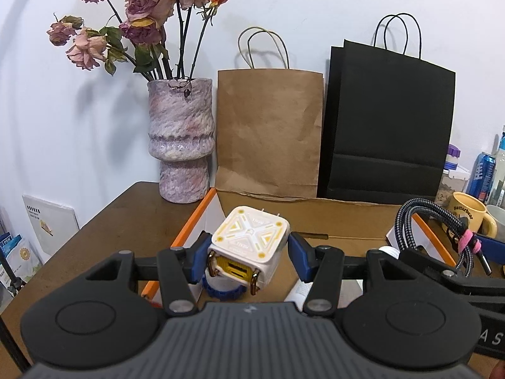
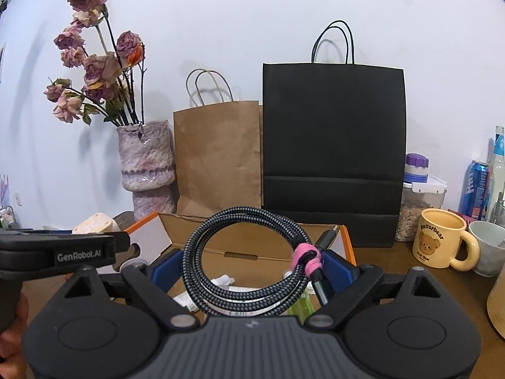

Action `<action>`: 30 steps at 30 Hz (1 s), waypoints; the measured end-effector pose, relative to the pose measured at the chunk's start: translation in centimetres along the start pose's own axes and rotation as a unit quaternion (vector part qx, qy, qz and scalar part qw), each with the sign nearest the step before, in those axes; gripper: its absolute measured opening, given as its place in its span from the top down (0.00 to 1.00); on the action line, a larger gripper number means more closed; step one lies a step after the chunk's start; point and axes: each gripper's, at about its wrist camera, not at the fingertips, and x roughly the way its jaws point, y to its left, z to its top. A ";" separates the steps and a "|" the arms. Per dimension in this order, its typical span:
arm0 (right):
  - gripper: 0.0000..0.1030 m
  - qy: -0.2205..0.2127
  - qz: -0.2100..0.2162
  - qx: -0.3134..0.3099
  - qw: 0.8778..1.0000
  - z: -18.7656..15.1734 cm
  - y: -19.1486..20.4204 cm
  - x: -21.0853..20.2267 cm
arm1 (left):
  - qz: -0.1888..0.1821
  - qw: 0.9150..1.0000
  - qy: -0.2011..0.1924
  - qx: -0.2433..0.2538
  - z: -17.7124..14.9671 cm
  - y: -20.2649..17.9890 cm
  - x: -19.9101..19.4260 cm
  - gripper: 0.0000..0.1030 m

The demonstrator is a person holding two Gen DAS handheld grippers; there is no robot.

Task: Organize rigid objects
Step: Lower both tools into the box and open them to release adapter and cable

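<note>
A white cube charger (image 1: 249,240) with yellow trim sits between the blue pads of my left gripper (image 1: 249,254), which is shut on it. It hangs over the left part of an open cardboard box (image 1: 315,218) with orange edges. My right gripper (image 2: 252,268) is shut on a coiled black-and-white braided cable (image 2: 240,214) bound with a pink tie (image 2: 304,254), held above the same box (image 2: 252,237). The cable (image 1: 442,218) also shows at the right of the left wrist view. The charger (image 2: 94,222) shows at the left of the right wrist view.
Behind the box, against the wall, stand a purple vase (image 1: 181,139) of dried roses, a brown paper bag (image 1: 268,132) and a black paper bag (image 2: 333,151). A yellow mug (image 2: 440,237), a white cup (image 2: 489,246), a blue can (image 2: 475,186) and a jar (image 2: 419,202) crowd the right. Small items lie inside the box.
</note>
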 end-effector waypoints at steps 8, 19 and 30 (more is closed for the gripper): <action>0.10 0.000 -0.001 0.000 1.000 0.6 -0.3 2.1 | 0.002 1.000 0.000 0.001 0.8 -0.1 1.9 0.48; 0.10 0.006 0.000 -0.007 1.000 1.1 -0.4 4.9 | 0.005 1.000 -0.002 0.005 1.9 -0.3 4.4 0.48; 0.10 0.014 -0.002 -0.012 1.000 1.2 -0.8 6.8 | 0.009 1.000 0.000 0.016 2.2 -0.6 6.7 0.48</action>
